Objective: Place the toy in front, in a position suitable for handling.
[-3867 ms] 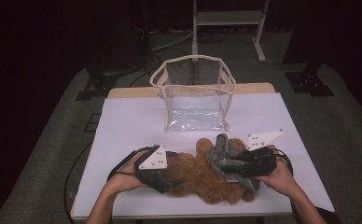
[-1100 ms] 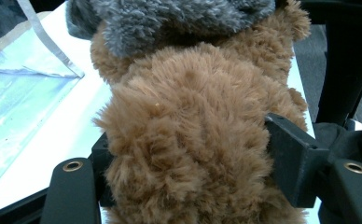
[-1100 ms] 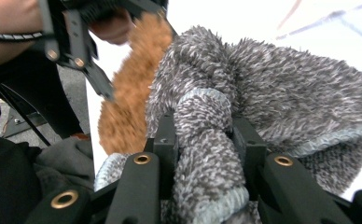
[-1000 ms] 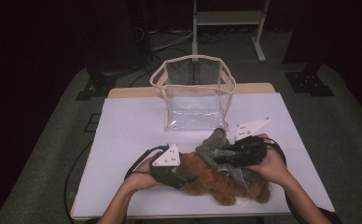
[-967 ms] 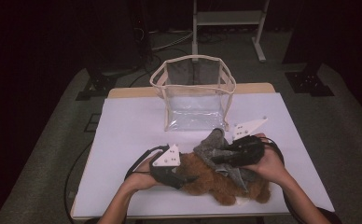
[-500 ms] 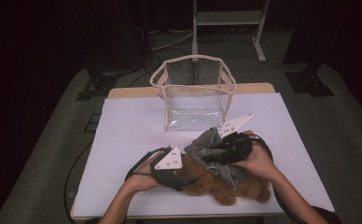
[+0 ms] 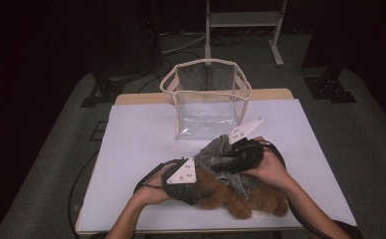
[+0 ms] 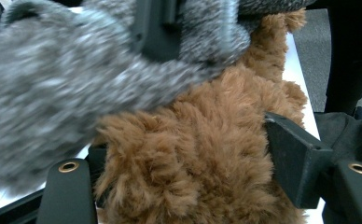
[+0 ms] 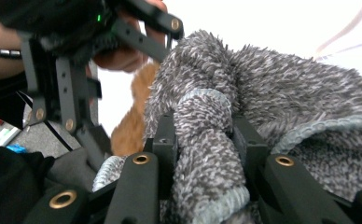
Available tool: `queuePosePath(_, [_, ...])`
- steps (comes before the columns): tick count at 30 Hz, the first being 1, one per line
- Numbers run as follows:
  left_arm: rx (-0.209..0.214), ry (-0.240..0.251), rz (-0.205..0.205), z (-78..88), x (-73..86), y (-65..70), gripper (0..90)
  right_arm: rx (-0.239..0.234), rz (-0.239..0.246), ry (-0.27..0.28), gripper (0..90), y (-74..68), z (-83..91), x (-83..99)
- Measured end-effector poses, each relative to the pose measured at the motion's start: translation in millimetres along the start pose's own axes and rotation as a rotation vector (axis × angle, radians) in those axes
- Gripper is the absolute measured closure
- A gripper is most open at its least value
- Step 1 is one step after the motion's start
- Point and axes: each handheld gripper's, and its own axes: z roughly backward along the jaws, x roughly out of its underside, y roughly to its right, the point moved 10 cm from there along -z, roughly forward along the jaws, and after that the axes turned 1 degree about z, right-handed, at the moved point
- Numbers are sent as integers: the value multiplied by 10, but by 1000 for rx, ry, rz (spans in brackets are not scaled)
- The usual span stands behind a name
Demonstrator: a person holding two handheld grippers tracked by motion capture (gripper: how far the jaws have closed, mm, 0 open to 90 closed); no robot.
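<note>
A brown plush bear [image 7: 241, 200] lies at the table's front edge with a grey fuzzy garment [image 7: 215, 153] over its upper part. My left gripper [image 7: 197, 191] is shut on the bear: in the left gripper view the brown fur [image 8: 188, 186] bulges between both jaws of that gripper [image 8: 188, 149], with the grey garment [image 8: 53, 93] hanging just above. My right gripper [image 7: 227, 162] comes in from the right and is shut on a bunched fold of the garment [image 9: 272, 93]; its jaws [image 9: 206, 140] pinch the rolled hem. The left gripper [image 9: 76, 70] stands close by.
A clear, cream-trimmed bag [image 7: 206, 104] stands upright with its mouth up at the back middle of the white table [image 7: 141, 134], just behind the garment. Cables trail from both grippers. Dark floor and a metal stand [image 7: 243, 20] lie beyond the table.
My right gripper has moved left with the grey garment, pulling it further over the bear and toward the bag. The left gripper has stayed on the bear.
</note>
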Motion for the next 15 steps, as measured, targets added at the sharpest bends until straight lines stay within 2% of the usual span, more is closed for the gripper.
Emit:
queuePosePath(4, [3, 7, 1, 4, 7, -10, 297, 13, 12, -2, 667, -6, 3, -10])
queuePosePath(9, [-6, 15, 31, 6, 12, -53, 292, 61, 27, 4, 666, -14, 189, 135])
queuePosePath(11, [-6, 15, 36, 10, 18, -68, 292, 76, 13, 14, 666, -8, 286, 240])
queuePosePath(15, [-13, 18, 55, 16, 21, -99, 291, 111, -24, 71, 666, 26, 513, 416])
